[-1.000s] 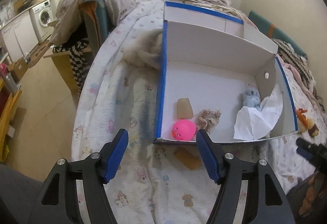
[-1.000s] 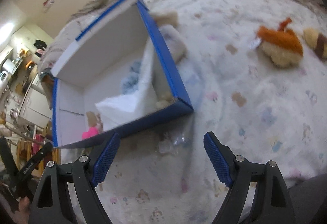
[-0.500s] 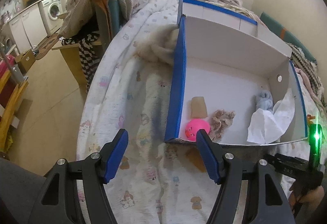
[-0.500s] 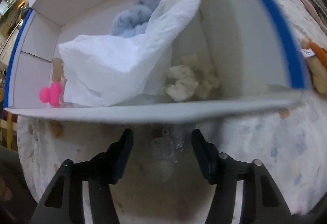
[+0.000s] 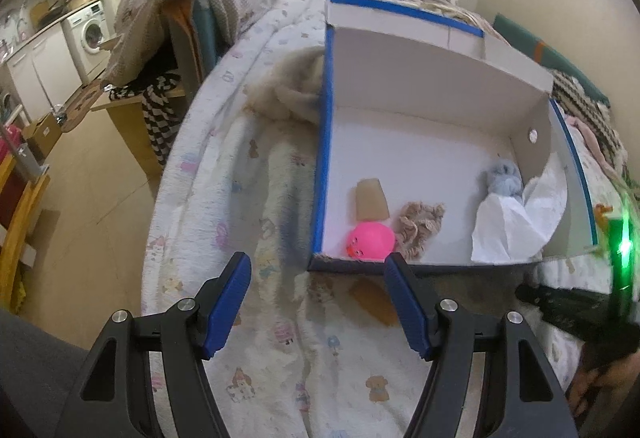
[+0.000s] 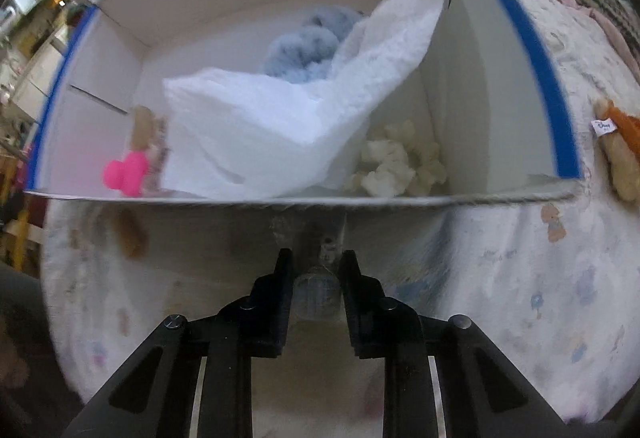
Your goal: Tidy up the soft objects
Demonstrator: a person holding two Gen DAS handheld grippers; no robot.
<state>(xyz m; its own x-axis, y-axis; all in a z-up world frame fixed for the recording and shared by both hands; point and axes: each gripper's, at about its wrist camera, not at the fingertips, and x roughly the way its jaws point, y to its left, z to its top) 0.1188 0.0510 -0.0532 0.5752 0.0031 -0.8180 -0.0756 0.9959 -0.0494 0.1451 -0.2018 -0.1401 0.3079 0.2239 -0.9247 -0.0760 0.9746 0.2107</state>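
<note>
Right wrist view: right gripper (image 6: 316,270) clamped on a small clear object (image 6: 316,292), blurred, just before the near wall of the box (image 6: 280,202). Left gripper (image 5: 318,302) spread wide, holding nothing, above the printed blanket (image 5: 280,338); pink toy (image 5: 370,241) inside near box corner.

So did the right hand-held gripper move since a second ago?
Yes. The right hand-held gripper moved in toward the box's near wall, which now fills its view, and its jaws, wide open before, have closed on a small clear object lying on the blanket.

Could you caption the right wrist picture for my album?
Right tongs closed on a small clear object before the white box.
</note>
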